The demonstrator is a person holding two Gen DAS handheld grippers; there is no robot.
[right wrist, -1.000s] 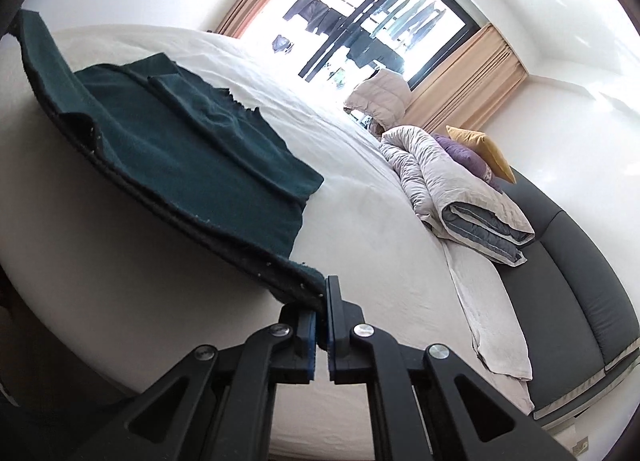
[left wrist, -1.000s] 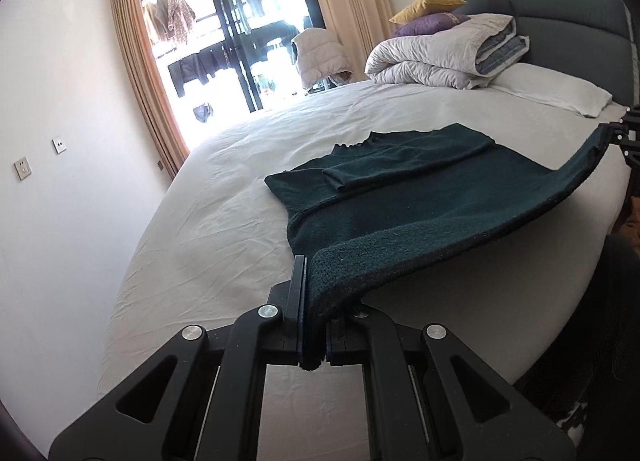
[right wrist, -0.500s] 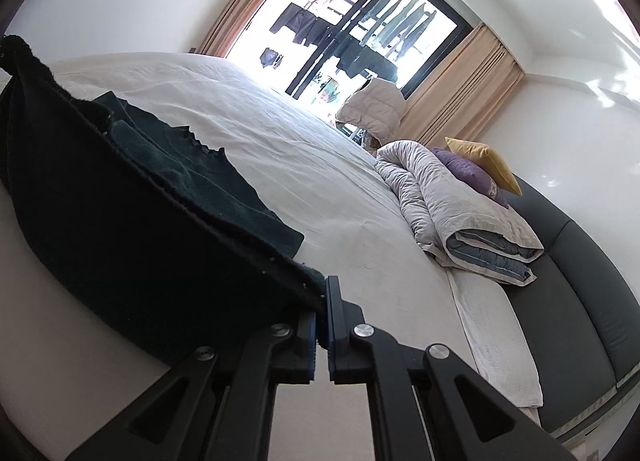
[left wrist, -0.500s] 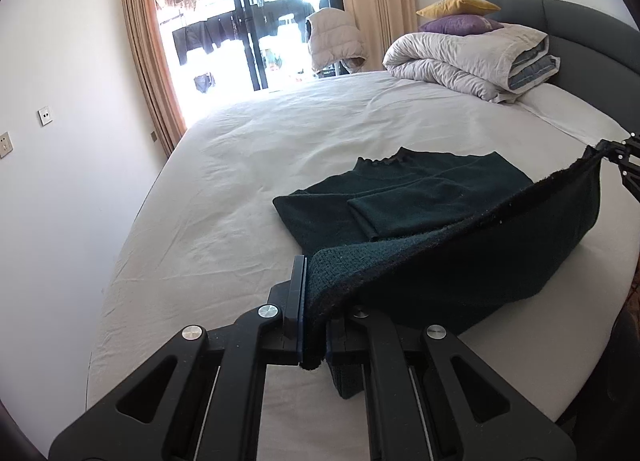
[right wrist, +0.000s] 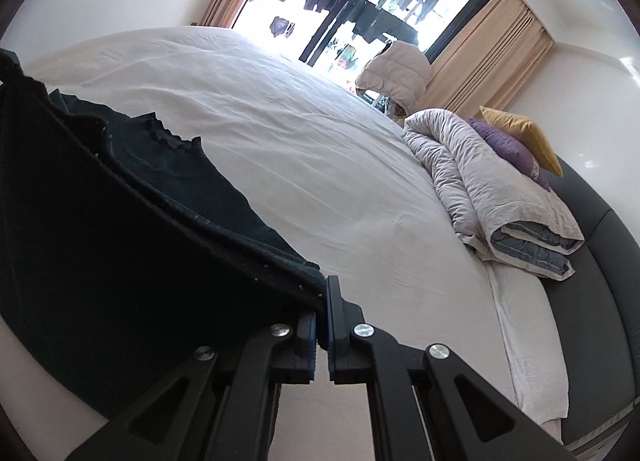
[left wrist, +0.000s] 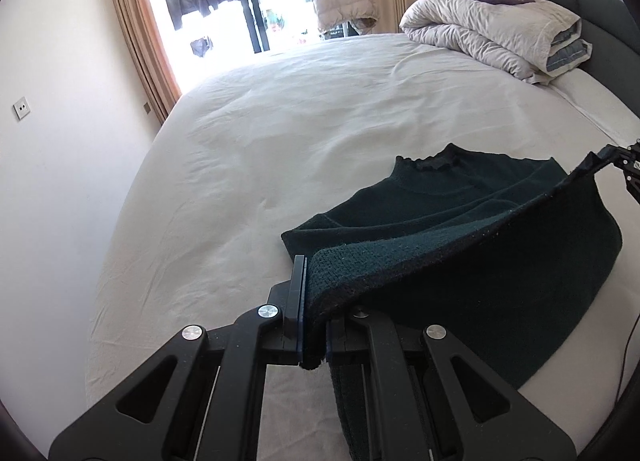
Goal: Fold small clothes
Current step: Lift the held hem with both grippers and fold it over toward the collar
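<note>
The dark green sweater (left wrist: 460, 197) lies on the white bed (left wrist: 280, 133), collar end flat ahead of the fingers, hem lifted in a taut line between them. The left gripper (left wrist: 314, 325) and right gripper (right wrist: 322, 321) are each pinched tight on a hem corner (only a thin bite). If one corner slips, the fold would likely land skewed; uneven travel could drag the lower layer.

hidden: sweater (left wrist: 460, 197) lower body behind lifted hem | cut off: headboard (right wrist: 600, 301) at frame edge
</note>
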